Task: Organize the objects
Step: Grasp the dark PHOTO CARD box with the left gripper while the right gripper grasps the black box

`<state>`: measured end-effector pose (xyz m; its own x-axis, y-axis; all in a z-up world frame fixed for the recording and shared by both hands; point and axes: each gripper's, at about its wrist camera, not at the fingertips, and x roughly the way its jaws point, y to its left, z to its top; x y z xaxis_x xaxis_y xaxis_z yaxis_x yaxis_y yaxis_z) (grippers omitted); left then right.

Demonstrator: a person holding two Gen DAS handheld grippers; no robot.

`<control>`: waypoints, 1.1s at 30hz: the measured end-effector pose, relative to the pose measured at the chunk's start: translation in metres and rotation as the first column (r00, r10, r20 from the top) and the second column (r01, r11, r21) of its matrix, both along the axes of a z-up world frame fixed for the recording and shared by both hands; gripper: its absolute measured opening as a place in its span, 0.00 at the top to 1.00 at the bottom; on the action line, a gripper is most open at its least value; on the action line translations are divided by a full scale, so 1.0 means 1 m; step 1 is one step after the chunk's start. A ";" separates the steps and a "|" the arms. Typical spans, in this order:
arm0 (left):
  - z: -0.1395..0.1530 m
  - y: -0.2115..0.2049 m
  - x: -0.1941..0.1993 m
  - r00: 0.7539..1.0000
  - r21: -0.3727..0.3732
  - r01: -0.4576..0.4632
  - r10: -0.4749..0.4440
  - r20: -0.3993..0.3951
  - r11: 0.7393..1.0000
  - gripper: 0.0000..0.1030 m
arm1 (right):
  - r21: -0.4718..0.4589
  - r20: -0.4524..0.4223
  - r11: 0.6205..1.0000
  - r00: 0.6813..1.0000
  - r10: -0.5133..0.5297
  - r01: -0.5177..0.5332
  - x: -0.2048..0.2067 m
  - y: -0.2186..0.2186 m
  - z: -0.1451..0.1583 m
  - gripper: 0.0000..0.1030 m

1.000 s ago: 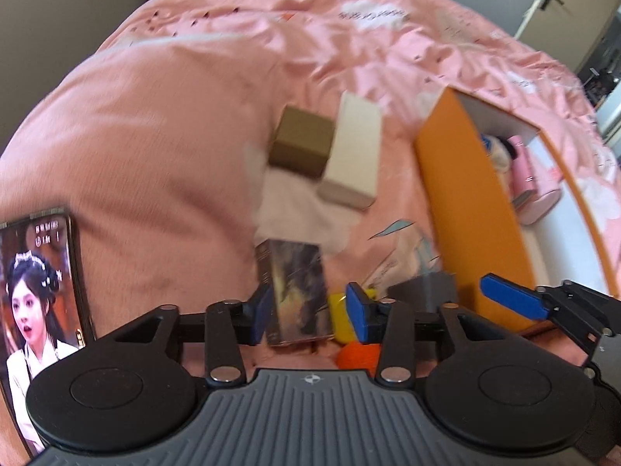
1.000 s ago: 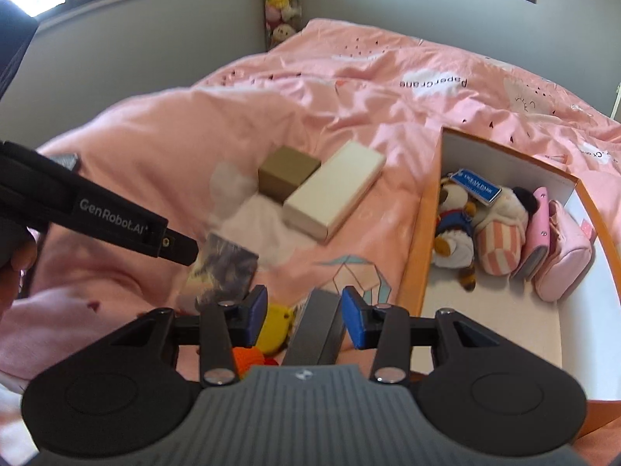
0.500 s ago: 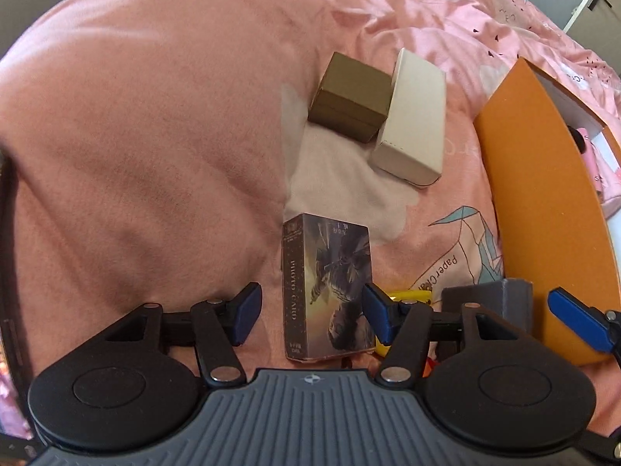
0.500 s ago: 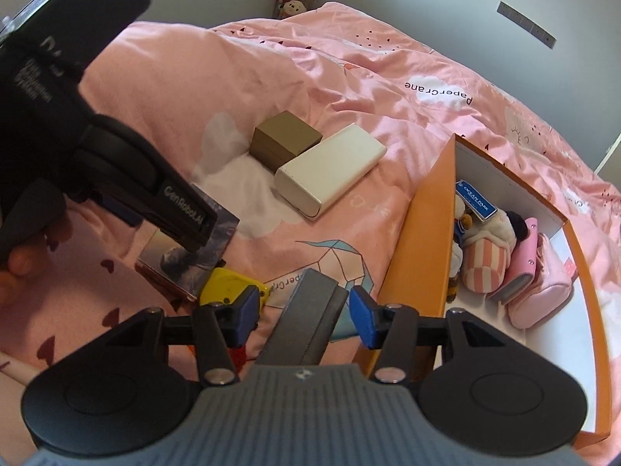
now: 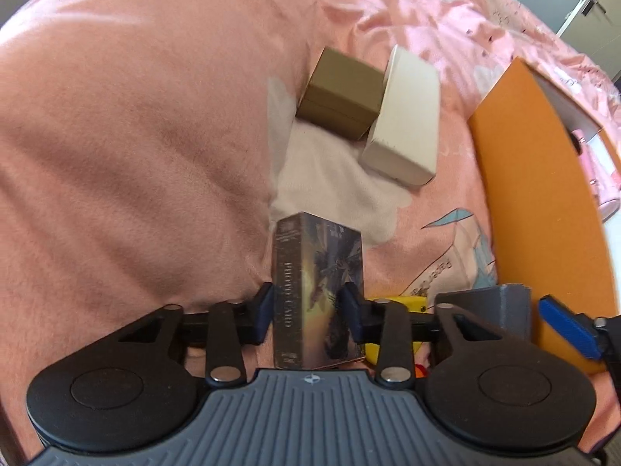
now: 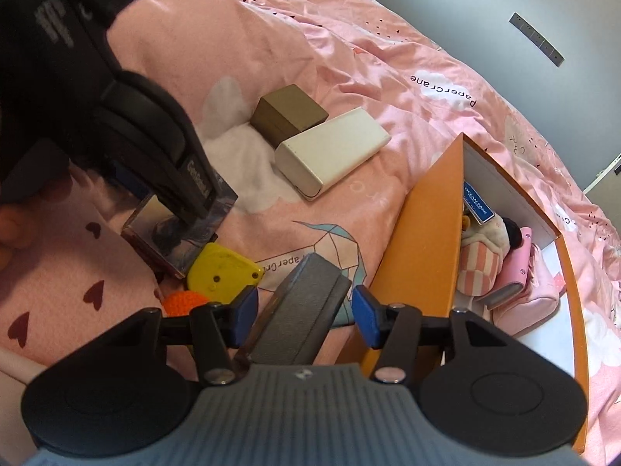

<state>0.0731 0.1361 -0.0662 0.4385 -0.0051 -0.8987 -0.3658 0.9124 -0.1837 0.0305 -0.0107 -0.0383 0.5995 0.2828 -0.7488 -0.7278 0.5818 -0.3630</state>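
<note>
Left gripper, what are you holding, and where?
The left gripper grips the card box by its two long sides, near the close end.

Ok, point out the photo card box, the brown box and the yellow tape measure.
photo card box [image 5: 316,287], left wrist view, front cover.
brown box [image 6: 289,110], right wrist view, lid top.
yellow tape measure [image 6: 223,273], right wrist view, flat side.

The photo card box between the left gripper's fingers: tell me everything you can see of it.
The photo card box is a slim rectangular pack, glossy as if wrapped in clear film, with dark fantasy-style artwork on its face and pale lettering along one narrow side. It lies on the pink bedspread, long axis pointing away from the left gripper, whose blue pads sit against both long sides. In the right wrist view the yellow tape measure lies right beside its near corner.
</note>
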 end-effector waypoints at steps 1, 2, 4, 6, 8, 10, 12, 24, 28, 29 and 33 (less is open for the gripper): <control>0.003 -0.001 -0.001 1.000 -0.002 0.004 -0.004 0.011 1.000 0.67 | -0.006 0.000 1.000 1.000 0.000 0.000 -0.001 0.001 0.000 0.45; 0.005 -0.002 -0.003 1.000 -0.002 0.008 -0.008 0.021 1.000 0.69 | -0.009 0.000 1.000 1.000 -0.001 0.001 -0.002 0.001 0.000 0.45; 0.010 -0.006 -0.005 0.999 0.003 0.019 -0.019 0.047 1.000 0.72 | 0.000 -0.007 1.000 1.000 -0.004 0.004 -0.003 0.000 0.001 0.45; 0.014 -0.010 -0.009 0.997 0.007 0.034 -0.035 0.073 0.999 0.74 | 0.005 -0.006 1.000 1.000 -0.012 0.012 -0.002 0.000 0.002 0.49; 0.018 -0.014 -0.010 0.994 0.004 0.057 -0.058 0.097 0.998 0.75 | 0.018 -0.011 1.000 1.000 -0.023 0.023 -0.002 0.000 0.003 0.51; 0.019 -0.017 -0.011 0.990 -0.007 0.076 -0.075 0.117 0.997 0.76 | 0.041 -0.019 0.999 1.000 -0.022 0.023 -0.002 0.000 0.006 0.60; 0.020 -0.018 -0.011 0.988 -0.024 0.087 -0.083 0.129 0.996 0.76 | 0.063 -0.058 0.998 0.998 -0.023 0.027 -0.001 0.002 0.006 0.65; 0.016 -0.015 -0.013 0.986 -0.080 0.096 -0.083 0.148 0.992 0.76 | 0.087 -0.059 0.996 0.998 0.020 -0.015 -0.010 0.012 0.001 0.60; 0.014 -0.014 -0.013 0.987 -0.088 0.097 -0.084 0.140 0.991 0.75 | 0.102 -0.059 0.994 0.998 0.032 -0.025 -0.012 0.011 0.001 0.60; 0.014 -0.014 -0.013 0.986 -0.089 0.099 -0.086 0.140 0.991 0.75 | 0.106 -0.060 0.994 0.998 0.029 -0.022 -0.012 0.011 0.002 0.60; 0.014 -0.017 -0.014 0.983 -0.079 0.120 -0.107 0.146 0.990 0.75 | 0.113 -0.046 0.994 0.999 0.011 -0.006 -0.014 0.008 0.004 0.61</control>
